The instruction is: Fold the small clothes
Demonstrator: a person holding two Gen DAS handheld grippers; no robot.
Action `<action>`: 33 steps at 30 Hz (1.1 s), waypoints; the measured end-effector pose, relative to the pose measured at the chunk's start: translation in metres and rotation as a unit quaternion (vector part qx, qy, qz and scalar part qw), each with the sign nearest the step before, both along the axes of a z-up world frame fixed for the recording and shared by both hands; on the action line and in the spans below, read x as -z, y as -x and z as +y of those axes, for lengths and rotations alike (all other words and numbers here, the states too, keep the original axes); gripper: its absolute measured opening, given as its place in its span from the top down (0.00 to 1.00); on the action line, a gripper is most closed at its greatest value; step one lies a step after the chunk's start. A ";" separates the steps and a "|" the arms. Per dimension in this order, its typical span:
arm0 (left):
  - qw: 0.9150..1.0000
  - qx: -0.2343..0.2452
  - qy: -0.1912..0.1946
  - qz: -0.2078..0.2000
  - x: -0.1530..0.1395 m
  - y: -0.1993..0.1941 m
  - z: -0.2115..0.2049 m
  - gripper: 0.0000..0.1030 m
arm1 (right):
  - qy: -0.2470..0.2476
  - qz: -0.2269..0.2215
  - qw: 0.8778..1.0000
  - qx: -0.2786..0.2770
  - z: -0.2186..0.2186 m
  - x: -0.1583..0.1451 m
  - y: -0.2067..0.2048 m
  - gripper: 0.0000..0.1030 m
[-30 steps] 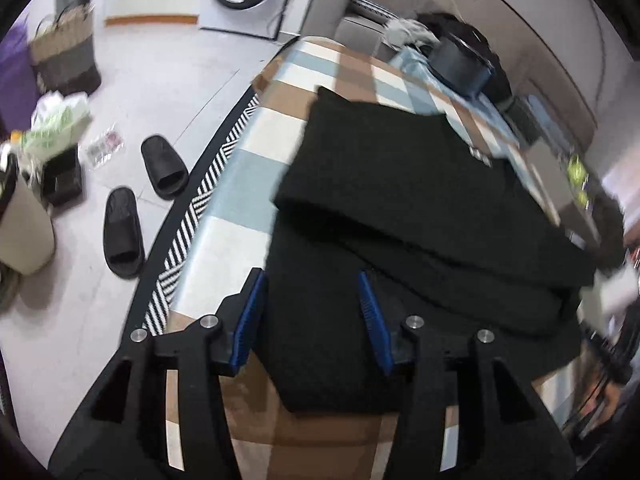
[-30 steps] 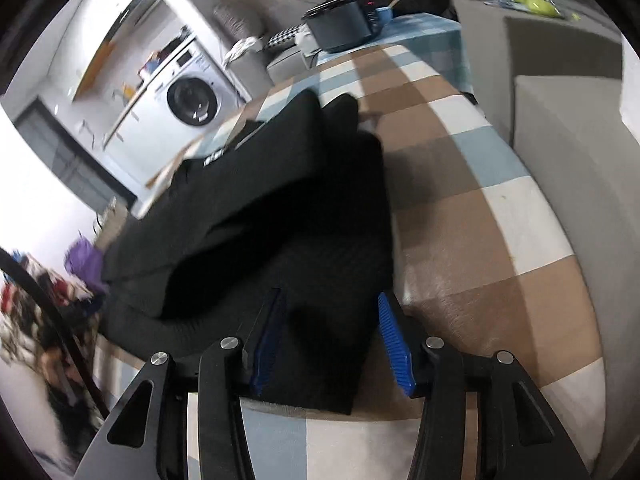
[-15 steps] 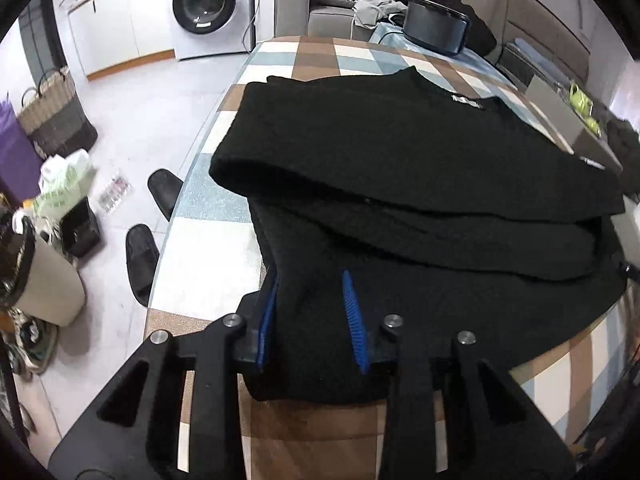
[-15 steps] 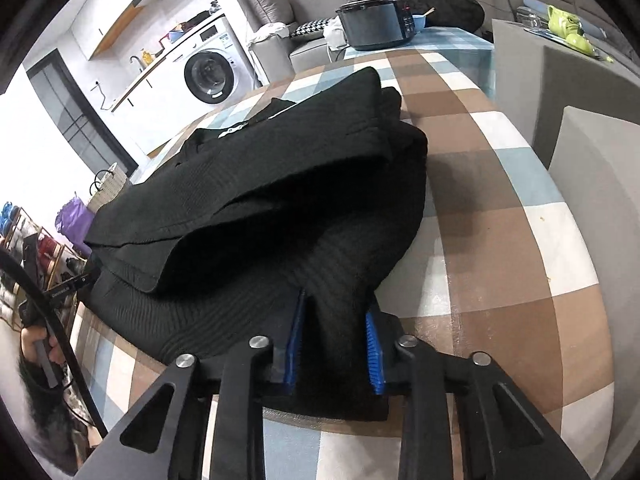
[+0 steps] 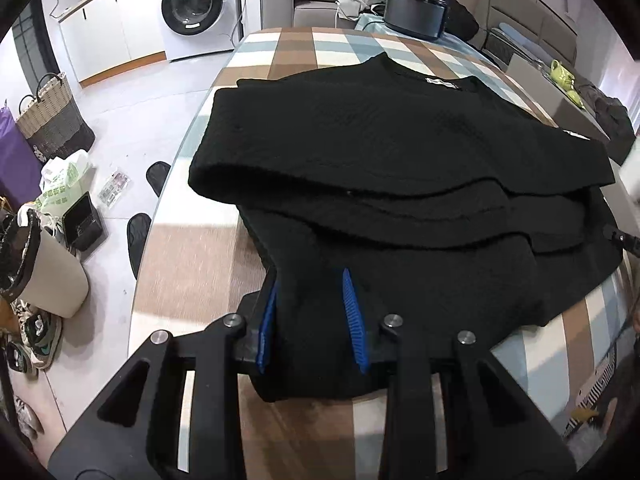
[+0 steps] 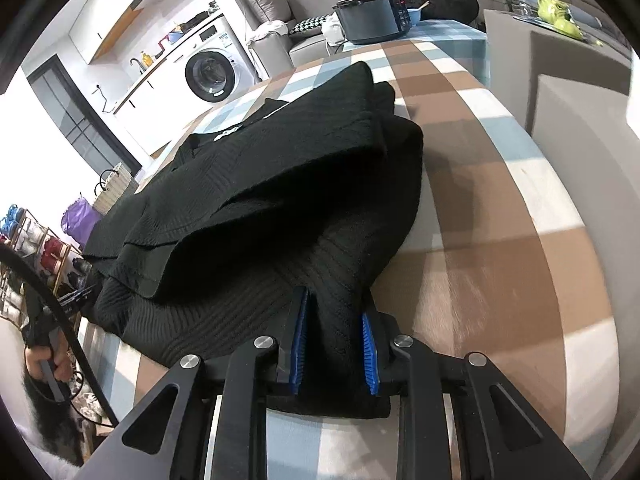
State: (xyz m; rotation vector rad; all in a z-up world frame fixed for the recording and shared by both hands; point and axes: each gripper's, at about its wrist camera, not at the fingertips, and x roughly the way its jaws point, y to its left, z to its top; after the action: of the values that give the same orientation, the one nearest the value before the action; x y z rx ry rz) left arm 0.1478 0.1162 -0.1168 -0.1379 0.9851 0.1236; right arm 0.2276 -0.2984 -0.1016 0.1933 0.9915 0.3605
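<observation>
The left gripper (image 5: 311,312) has its two blue pads squeezed onto the near edge of the black sweater (image 5: 400,168), with a bunch of cloth caught between them. The right gripper (image 6: 335,340) does the same at the other near corner of the sweater (image 6: 280,184), its pads pressed tight on a fold of the knit. Both grippers point forward and sit low, close to the table top.

The sweater lies across the checked tablecloth (image 5: 192,264) near the front edge of the table. Its top part is folded over the bottom part, so there are thick layers. A small white label (image 5: 442,82) shows at the neck, but the writing on it is too small to read.

At the far end of the table stands a dark cooker pot (image 6: 370,16). Past the table's left edge, on the floor, are black slippers (image 5: 138,236), a woven basket (image 5: 52,116) and a white washing machine (image 5: 196,4). A green toy thing (image 6: 556,10) sits on a grey box by the far right corner.
</observation>
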 end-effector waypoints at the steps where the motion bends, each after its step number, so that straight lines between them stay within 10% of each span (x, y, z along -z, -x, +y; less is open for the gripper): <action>1: 1.000 -0.003 0.002 0.000 0.000 0.004 0.001 0.72 | 0.002 0.002 1.000 0.000 -0.001 0.000 0.002 0.77; 12: 0.991 -0.124 0.026 -0.050 -0.025 0.012 0.056 0.70 | -0.076 -0.036 0.996 0.021 -0.008 -0.034 -0.002 0.60; 23: 0.976 -0.094 0.187 -0.064 -0.027 0.005 0.070 0.51 | -0.168 0.027 0.985 -0.009 0.013 -0.019 -0.027 0.51; 33: 0.969 -0.115 0.218 -0.033 0.003 -0.023 0.081 0.48 | -0.171 0.037 0.984 0.007 0.008 -0.011 -0.022 0.49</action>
State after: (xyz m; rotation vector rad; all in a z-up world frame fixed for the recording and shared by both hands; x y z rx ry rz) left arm 0.1713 0.1967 -0.1193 -0.6572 0.9160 0.1120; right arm 0.2495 -0.2901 -0.0903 0.5285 0.9965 0.5135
